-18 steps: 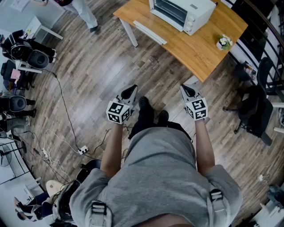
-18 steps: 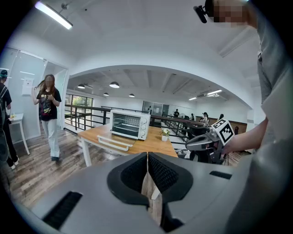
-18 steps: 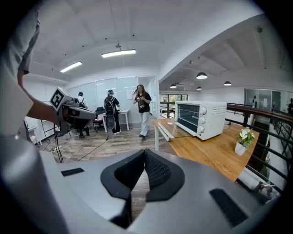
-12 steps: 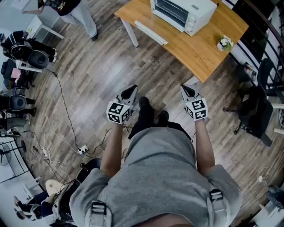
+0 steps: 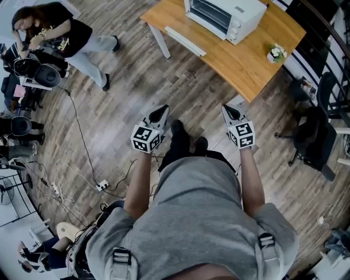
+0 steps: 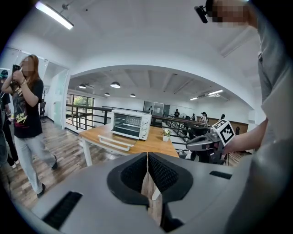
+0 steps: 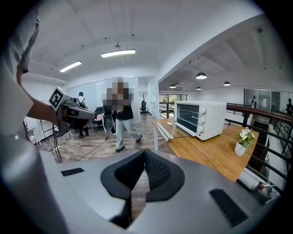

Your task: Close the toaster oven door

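Observation:
A white toaster oven (image 5: pixel 224 16) stands on a wooden table (image 5: pixel 246 63) at the far top of the head view, its door (image 5: pixel 185 40) hanging open and lying flat toward me. Both grippers are held at waist height over the floor, well short of the table. My left gripper (image 5: pixel 162 112) is shut and holds nothing; my right gripper (image 5: pixel 228 111) is also shut and holds nothing. The left gripper view shows the oven (image 6: pixel 130 124) and its lowered door (image 6: pixel 116 143) ahead. In the right gripper view the oven (image 7: pixel 199 119) sits to the right.
A small potted plant (image 5: pixel 276 52) stands on the table's right end. A person (image 5: pixel 60 38) stands at the upper left by camera gear. Cables and a power strip (image 5: pixel 101 186) lie on the floor to my left. An office chair (image 5: pixel 314 136) is at the right.
A person has walked into the head view at the upper left. Both grippers stay where they were, still shut.

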Demonstrator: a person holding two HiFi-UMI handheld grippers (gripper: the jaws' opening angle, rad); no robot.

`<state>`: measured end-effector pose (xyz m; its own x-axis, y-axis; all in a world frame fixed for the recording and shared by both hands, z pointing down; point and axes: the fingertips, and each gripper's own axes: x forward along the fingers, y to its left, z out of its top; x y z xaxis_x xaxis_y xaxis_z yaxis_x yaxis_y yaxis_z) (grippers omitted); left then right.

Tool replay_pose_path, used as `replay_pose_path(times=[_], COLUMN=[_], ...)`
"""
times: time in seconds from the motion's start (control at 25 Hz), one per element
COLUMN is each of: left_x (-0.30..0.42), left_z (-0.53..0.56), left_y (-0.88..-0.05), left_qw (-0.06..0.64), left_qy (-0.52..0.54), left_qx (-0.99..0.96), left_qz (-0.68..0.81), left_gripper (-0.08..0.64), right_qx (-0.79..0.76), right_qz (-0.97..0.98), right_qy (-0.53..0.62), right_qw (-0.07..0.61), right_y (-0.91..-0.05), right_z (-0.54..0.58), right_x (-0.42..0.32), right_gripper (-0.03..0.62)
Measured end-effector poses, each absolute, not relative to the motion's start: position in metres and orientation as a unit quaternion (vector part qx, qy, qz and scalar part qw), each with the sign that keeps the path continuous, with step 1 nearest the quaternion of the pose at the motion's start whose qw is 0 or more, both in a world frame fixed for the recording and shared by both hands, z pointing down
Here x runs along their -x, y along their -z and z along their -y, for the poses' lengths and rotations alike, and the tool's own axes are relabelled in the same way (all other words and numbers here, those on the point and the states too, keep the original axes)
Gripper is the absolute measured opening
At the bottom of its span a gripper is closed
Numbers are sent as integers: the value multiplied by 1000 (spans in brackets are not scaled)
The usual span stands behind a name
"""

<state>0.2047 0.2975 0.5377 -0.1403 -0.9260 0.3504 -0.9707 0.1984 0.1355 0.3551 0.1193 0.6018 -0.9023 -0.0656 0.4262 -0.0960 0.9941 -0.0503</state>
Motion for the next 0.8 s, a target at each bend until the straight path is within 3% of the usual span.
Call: replay_pose_path(times=[0.44,0.56,0.8], left_x=[-208,-209,-207], left_z=[-286,-282,-277], left_y=[-536,-537,-538], left_qw=[176,175,174], left_qy=[-69,-76,-78], left_qx=[-639,-638,-635], left_qz=[745,746,748], left_gripper=[33,122,193], right_qx=[-33,-26,-16], right_qz=[976,976,977], right_qy=[-37,-38,-38], right_qw=[210,211,210], right_y=[-597,-598,-599], right_z=[-115,-114,-112], right_x=[-353,-352,-349], right_gripper=[33,79,179])
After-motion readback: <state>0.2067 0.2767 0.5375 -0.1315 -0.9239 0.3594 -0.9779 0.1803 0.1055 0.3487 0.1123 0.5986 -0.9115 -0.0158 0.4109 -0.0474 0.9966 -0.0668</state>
